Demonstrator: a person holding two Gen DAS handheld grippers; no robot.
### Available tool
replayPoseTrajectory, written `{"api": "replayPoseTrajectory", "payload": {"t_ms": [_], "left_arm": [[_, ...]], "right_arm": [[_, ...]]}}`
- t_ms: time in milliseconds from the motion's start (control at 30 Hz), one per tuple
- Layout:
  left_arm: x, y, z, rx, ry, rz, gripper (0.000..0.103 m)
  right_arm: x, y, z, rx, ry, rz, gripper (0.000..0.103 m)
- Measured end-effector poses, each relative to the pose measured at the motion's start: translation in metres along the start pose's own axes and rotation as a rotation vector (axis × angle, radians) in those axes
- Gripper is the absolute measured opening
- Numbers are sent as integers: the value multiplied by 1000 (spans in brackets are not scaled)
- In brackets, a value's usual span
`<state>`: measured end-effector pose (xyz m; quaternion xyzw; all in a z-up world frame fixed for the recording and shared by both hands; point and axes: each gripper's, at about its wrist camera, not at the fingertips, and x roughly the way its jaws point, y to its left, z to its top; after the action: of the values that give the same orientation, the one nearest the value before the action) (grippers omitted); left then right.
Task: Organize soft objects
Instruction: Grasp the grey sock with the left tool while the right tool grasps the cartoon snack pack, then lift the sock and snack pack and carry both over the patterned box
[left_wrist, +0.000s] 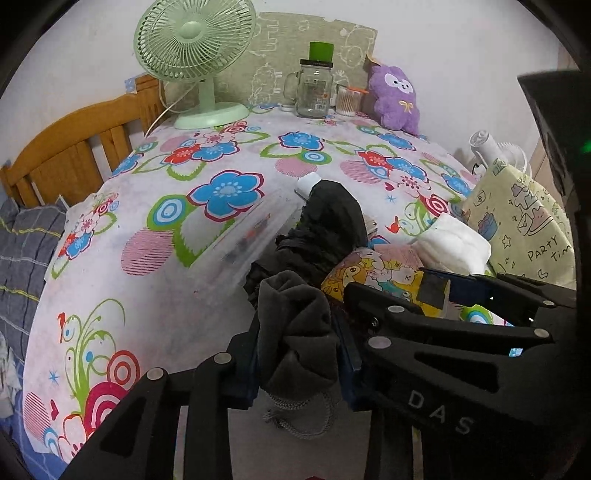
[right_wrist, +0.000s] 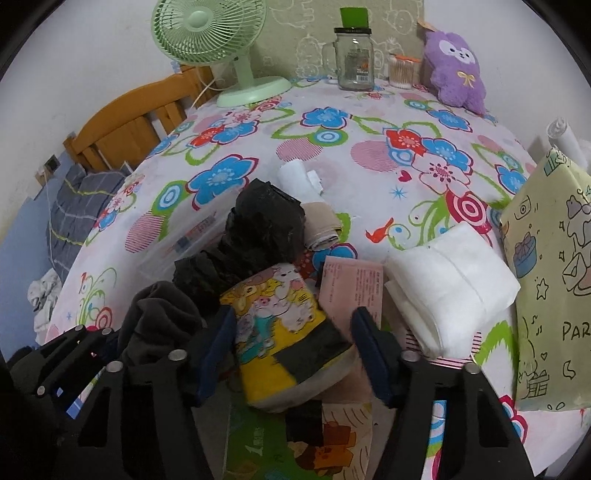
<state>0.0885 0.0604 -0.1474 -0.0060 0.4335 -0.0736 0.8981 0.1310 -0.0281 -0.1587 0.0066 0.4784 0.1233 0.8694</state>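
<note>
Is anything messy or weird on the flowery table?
Yes. The soft things sit in a jumbled heap: a crumpled black bag, a cartoon cloth and white pads are piled unevenly. The left gripper pinches a scrunched dark grey cloth. Nothing looks spilled or broken.

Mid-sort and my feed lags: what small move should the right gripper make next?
Probably close the right gripper: its pads flank the yellow cartoon-print sock bundle without pressing it, while the left gripper is clamped on the dark grey cloth.

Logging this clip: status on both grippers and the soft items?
Left gripper shut on dark grey cloth. Right gripper open, straddling cartoon-print sock, pads not pressing. Black bundle crowds close behind.
</note>
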Motion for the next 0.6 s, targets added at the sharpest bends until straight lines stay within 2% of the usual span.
{"api": "replayPoseTrajectory", "payload": {"t_ms": [133, 233, 600], "left_arm": [[0, -6, 2, 12, 3, -3, 32], [-1, -9, 4, 17, 3, -8, 30], [-18, -29, 18, 58, -44, 2, 29]], "right_arm": [[-4, 0, 0, -5, -11, 16, 47], [-7, -1, 1, -7, -23, 21, 42], [-33, -11, 6, 4, -90, 9, 39]]}}
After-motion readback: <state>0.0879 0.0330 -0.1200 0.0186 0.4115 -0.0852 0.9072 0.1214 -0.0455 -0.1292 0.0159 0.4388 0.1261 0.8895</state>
